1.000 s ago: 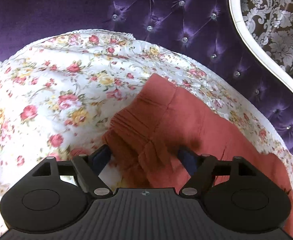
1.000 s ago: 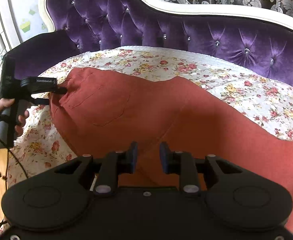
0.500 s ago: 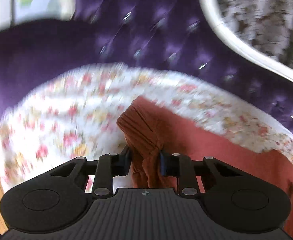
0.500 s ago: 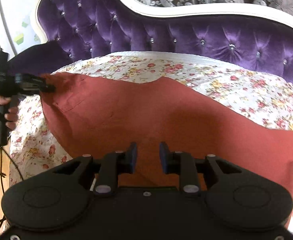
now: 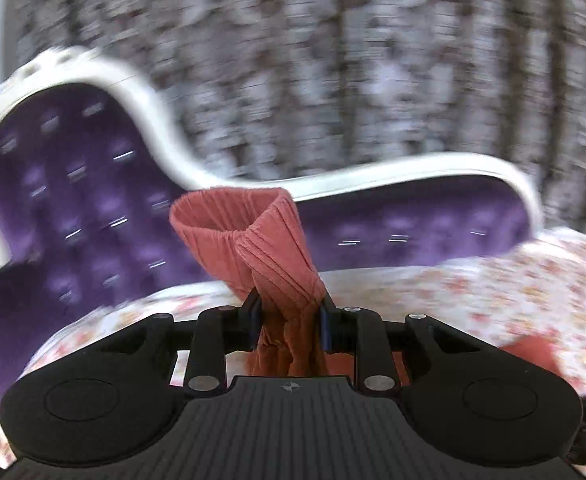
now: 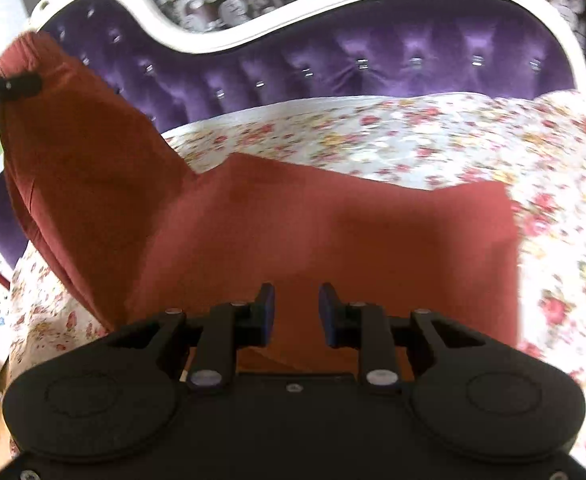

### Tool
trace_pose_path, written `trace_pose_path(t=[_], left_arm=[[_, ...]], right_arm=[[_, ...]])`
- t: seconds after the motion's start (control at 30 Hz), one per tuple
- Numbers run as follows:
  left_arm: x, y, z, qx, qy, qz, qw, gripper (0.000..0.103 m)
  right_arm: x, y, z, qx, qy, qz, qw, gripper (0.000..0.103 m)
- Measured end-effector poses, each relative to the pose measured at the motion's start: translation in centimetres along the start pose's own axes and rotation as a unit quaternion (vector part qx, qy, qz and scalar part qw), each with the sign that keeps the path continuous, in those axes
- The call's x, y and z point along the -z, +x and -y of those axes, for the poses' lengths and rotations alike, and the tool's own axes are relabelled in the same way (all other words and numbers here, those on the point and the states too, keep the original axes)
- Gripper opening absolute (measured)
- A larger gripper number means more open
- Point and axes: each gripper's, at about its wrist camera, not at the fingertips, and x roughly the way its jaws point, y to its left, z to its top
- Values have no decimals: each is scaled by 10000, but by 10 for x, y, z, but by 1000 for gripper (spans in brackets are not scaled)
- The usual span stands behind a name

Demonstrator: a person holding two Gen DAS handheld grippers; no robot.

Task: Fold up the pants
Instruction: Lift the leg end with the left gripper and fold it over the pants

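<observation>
One pair of pants (image 6: 333, 232) lies mid-frame on the floral sheet (image 6: 433, 136). The left gripper (image 5: 289, 320) pinches the bunched waistband, lifted upper left. The right gripper (image 6: 296, 312), half-open, probably holds nothing.

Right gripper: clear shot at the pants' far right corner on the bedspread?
Probably yes. The right gripper hovers over the pants; that corner lies flat and uncovered on the bedspread.
</observation>
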Motion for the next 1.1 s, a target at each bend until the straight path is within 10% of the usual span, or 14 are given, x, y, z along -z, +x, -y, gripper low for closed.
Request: trace_pose_path(t=[0.3, 0.43, 0.83, 1.1], left_arm=[[48, 62, 152, 1480, 666, -934, 9823, 26], [73, 83, 192, 1442, 1025, -1170, 9773, 26], [83, 80, 185, 1753, 907, -1104, 9741, 27], [97, 80, 199, 1707, 1145, -1040, 9731, 28]], right_arm=[[18, -24, 53, 451, 434, 122, 9980, 38], [27, -29, 72, 543, 647, 67, 9964, 36], [21, -57, 89, 693, 1112, 571, 9897, 38], [-26, -53, 66, -10, 645, 874, 9941, 38]])
